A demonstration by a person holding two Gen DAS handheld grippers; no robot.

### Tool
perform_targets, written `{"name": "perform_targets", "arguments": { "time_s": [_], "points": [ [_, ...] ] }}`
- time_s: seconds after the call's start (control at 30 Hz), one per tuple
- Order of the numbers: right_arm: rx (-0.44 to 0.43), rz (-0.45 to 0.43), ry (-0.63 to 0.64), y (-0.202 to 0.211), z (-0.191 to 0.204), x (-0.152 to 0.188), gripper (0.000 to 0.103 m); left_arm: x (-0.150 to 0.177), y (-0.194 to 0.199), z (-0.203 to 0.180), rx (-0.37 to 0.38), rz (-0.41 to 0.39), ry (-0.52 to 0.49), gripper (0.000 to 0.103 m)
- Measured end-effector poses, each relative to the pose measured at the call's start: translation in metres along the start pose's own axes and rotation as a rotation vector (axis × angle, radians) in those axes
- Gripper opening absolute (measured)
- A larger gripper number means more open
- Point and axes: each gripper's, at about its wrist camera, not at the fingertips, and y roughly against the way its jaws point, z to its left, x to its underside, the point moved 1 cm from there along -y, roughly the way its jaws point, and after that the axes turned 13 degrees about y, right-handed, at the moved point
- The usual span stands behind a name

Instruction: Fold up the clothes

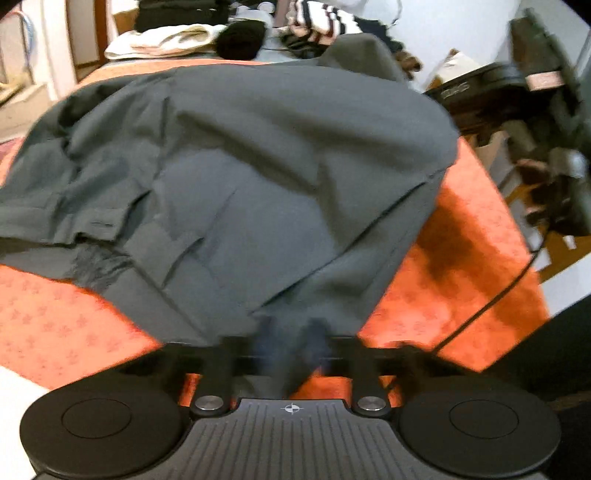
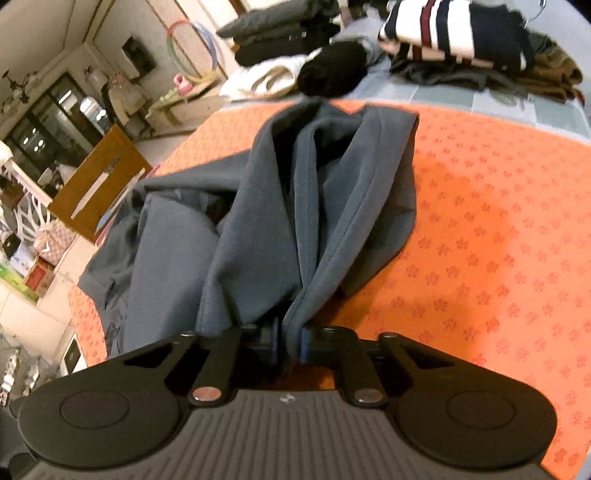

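Observation:
A dark grey garment lies spread and rumpled on an orange patterned bedspread. In the left wrist view its near edge draws down into my left gripper, whose blurred fingers stand close together, shut on the cloth. In the right wrist view the same garment hangs in bunched folds, and a stitched hem runs down between the pads. My right gripper is shut on that hem, just above the bedspread.
At the bed's far end lie a striped garment, a black bundle, a white cloth and a dark folded stack. A black cable crosses the bedspread's right edge. Blurred dark equipment stands beyond it.

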Motion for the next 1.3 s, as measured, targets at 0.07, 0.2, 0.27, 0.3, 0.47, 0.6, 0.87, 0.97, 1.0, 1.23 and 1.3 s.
{"name": "perform_targets", "arguments": {
  "time_s": [0.07, 0.2, 0.27, 0.3, 0.47, 0.6, 0.87, 0.97, 1.0, 1.23, 1.3],
  "points": [
    [0.025, -0.035, 0.010, 0.011, 0.000, -0.003, 0.006, -0.001, 0.007, 0.005, -0.079, -0.052, 0.013, 0.002],
    [0.101, -0.084, 0.029, 0.037, -0.005, -0.012, 0.005, -0.009, 0.025, 0.038, -0.285, -0.123, 0.094, 0.002],
    [0.150, -0.105, 0.028, 0.052, -0.013, -0.016, 0.005, -0.015, 0.036, 0.067, -0.375, -0.146, 0.171, 0.002],
    [0.176, -0.116, 0.024, 0.060, -0.018, -0.018, 0.005, -0.018, 0.041, 0.081, -0.420, -0.157, 0.210, 0.002],
    [0.337, -0.171, 0.007, 0.106, -0.045, -0.024, 0.006, -0.029, 0.064, 0.134, -0.489, -0.192, 0.356, 0.002],
    [0.485, -0.180, 0.016, 0.137, -0.067, -0.023, 0.006, -0.036, 0.071, 0.147, -0.438, -0.196, 0.417, 0.004],
    [0.687, -0.123, 0.092, 0.165, -0.078, -0.019, 0.030, -0.040, 0.047, 0.090, -0.191, -0.146, 0.289, 0.046],
    [0.704, -0.123, 0.137, 0.169, -0.070, -0.015, 0.055, -0.037, 0.039, 0.071, -0.110, -0.135, 0.262, 0.059],
    [0.704, -0.125, 0.145, 0.170, -0.067, -0.015, 0.057, -0.036, 0.033, 0.067, -0.089, -0.124, 0.260, 0.061],
    [0.647, -0.102, 0.140, 0.170, -0.057, -0.003, 0.058, -0.028, 0.001, 0.050, -0.036, -0.040, 0.293, 0.061],
    [0.631, -0.093, 0.136, 0.169, -0.054, 0.002, 0.059, -0.026, -0.005, 0.048, -0.011, -0.020, 0.309, 0.061]
  ]
}}
